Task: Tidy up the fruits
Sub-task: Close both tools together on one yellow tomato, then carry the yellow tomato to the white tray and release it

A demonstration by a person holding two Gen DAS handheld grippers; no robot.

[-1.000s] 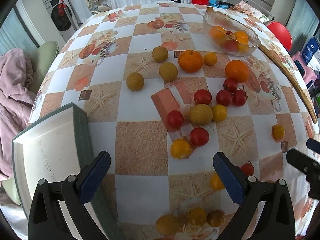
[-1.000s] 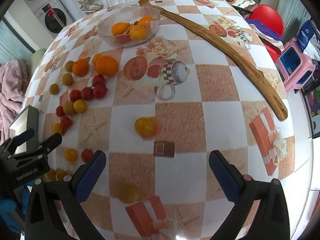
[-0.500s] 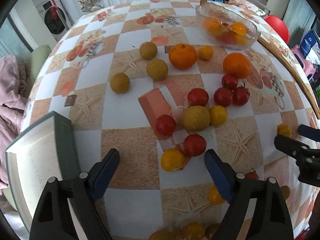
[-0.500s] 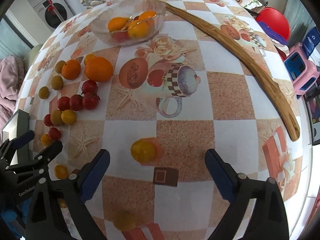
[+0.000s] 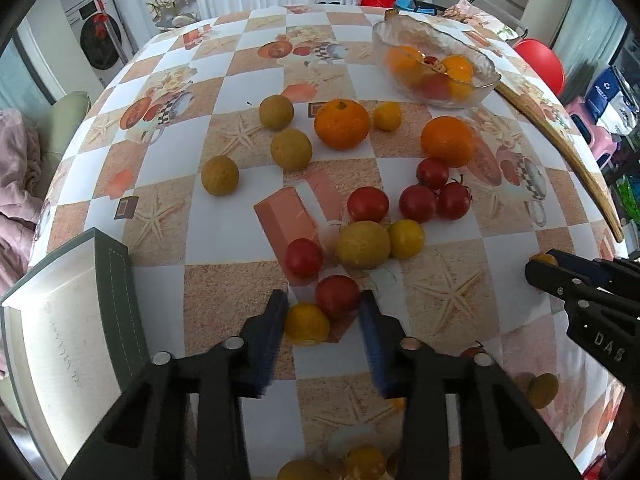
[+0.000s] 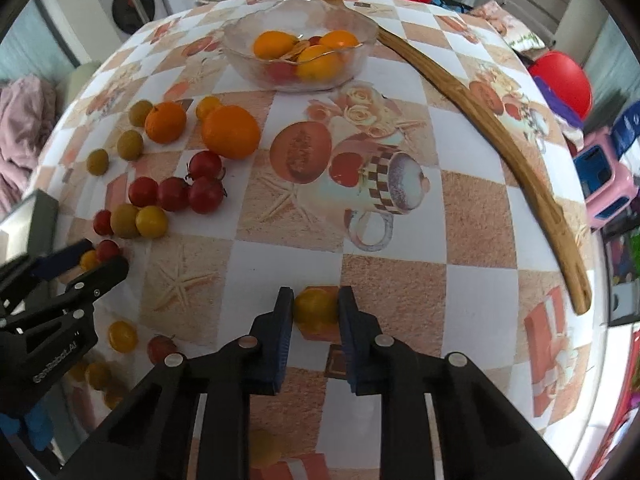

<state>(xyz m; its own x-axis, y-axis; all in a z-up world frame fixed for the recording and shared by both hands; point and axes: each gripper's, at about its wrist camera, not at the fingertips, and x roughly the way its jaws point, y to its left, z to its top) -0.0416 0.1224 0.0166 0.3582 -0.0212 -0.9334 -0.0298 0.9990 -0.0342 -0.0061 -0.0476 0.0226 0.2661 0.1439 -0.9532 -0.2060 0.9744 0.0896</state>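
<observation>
Small fruits lie loose on the checked tablecloth. My left gripper points down over a yellow tomato and a red tomato. Its jaws are closing: the left pad meets the yellow one, the red one sits at the right fingertip, and a gap still shows beside the yellow one. My right gripper is shut on another yellow tomato resting on the cloth. A glass bowl at the back holds oranges and tomatoes. Each gripper also shows in the other view, left gripper and right gripper.
Two oranges, several red tomatoes and dull yellow round fruits are spread between bowl and grippers. A grey-edged white box sits at the near left. A long wooden stick lies along the right edge.
Both grippers' jaws came in from wide open. The right pads closed onto the lone yellow tomato. The left jaws narrowed around the yellow and red tomatoes as the gripper came closer to them.
</observation>
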